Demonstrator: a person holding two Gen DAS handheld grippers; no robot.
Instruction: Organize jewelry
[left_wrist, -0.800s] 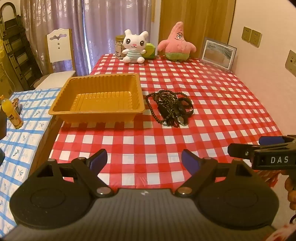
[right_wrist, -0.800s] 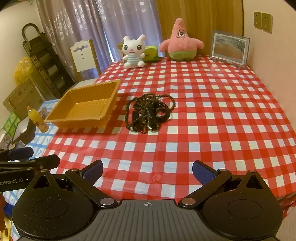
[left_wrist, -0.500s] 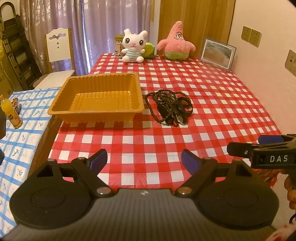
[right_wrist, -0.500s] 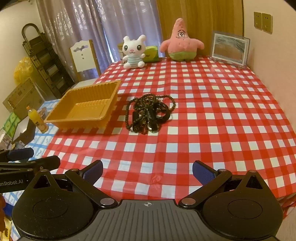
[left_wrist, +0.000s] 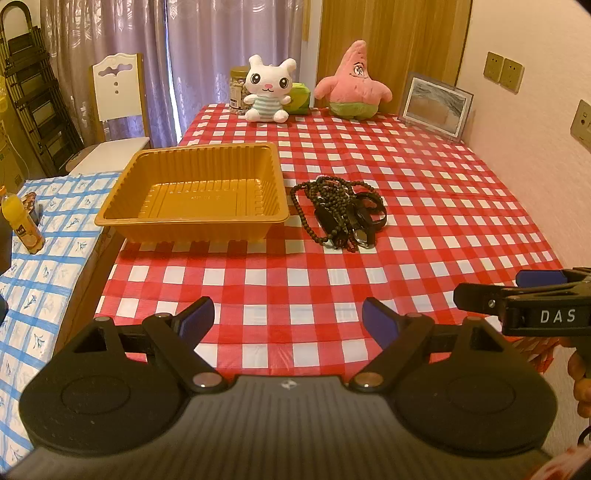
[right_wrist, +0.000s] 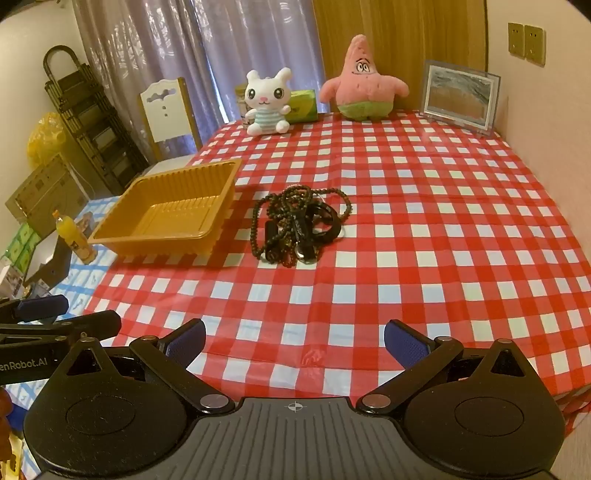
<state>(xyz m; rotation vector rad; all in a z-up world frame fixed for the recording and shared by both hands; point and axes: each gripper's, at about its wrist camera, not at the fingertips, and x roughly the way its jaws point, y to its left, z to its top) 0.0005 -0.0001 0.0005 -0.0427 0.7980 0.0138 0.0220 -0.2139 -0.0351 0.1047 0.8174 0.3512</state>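
Juice bottle (left_wrist: 22, 221): it stands far left on the blue-checked side surface, off my tabletop and out of my path.
Left gripper (left_wrist: 288, 323): my fingers (left_wrist: 195, 321) stand wide apart with nothing between them, hovering over the near edge of the tabletop (left_wrist: 424, 192), angled down.
Tray (left_wrist: 195, 192): the amber plastic tray sits empty on the left part of the red check cloth; I judge it light and thin-walled, so a nudge could slide it.
Jewelry (left_wrist: 340, 214): a dark tangle of bead strands, bangles and a few small clasped pieces lies just beside the tray's right wall, apart from it, well ahead of both my grippers.
Handling: I expect the beads to be light, limp and slippery, likely to trail and snag on each other, while the bangles are stiff and smooth.
Where to hold: I would pinch across a bunched part of a strand, or the rim of a bangle at the pile's right side, not a single loose loop.
Right gripper (right_wrist: 293, 341): these fingers (right_wrist: 404, 345) are also spread wide and hold nothing, near the tabletop's front edge.
Far end: a white bunny plush (left_wrist: 267, 88), a pink star plush (left_wrist: 352, 83) and a picture frame (left_wrist: 436, 107) stand well behind the pile.
Obstacles: the stretch between my fingers and the pile is bare cloth.
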